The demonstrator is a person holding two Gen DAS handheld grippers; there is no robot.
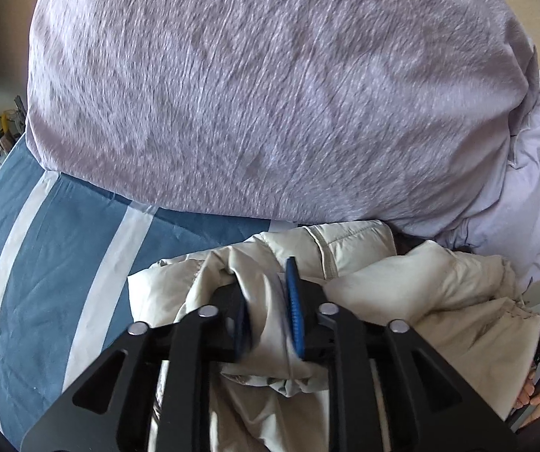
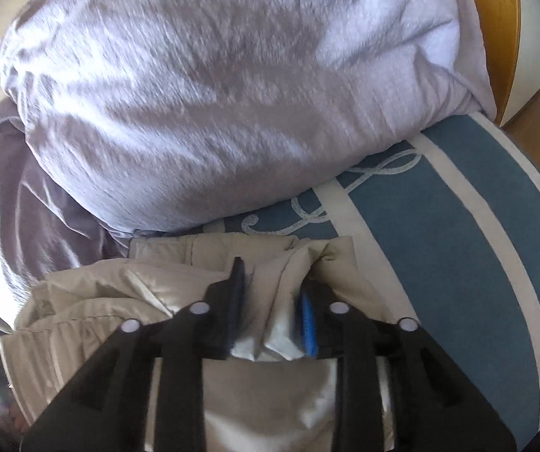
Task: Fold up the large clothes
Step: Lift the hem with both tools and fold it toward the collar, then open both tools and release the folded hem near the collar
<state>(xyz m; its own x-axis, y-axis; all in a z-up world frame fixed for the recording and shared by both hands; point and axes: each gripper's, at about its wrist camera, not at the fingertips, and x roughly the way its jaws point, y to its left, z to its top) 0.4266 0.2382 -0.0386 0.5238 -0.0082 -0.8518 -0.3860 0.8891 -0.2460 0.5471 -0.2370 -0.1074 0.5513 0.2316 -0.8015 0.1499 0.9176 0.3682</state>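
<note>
The beige, puffy quilted jacket [image 1: 401, 286] is lying bunched on the bed's blue sheet with broad white stripes [image 1: 55, 263], its far edge sitting just beside a large, plump lilac duvet bundle [image 1: 270, 86] that is filling the upper part of both views.

The left claw [image 1: 270, 297] is pointing steeply down into the jacket; a ridge of beige fabric is running up between its black fingers with blue pads [image 1: 295, 312], and the jaws are standing slightly apart around that fold rather than pinching it flat.

The right claw [image 2: 272, 301] is standing a little wider, with a loose fold of the jacket [image 2: 232, 260] lying between its blue-padded fingers [image 2: 307, 320], which are not squeezing it.
</note>
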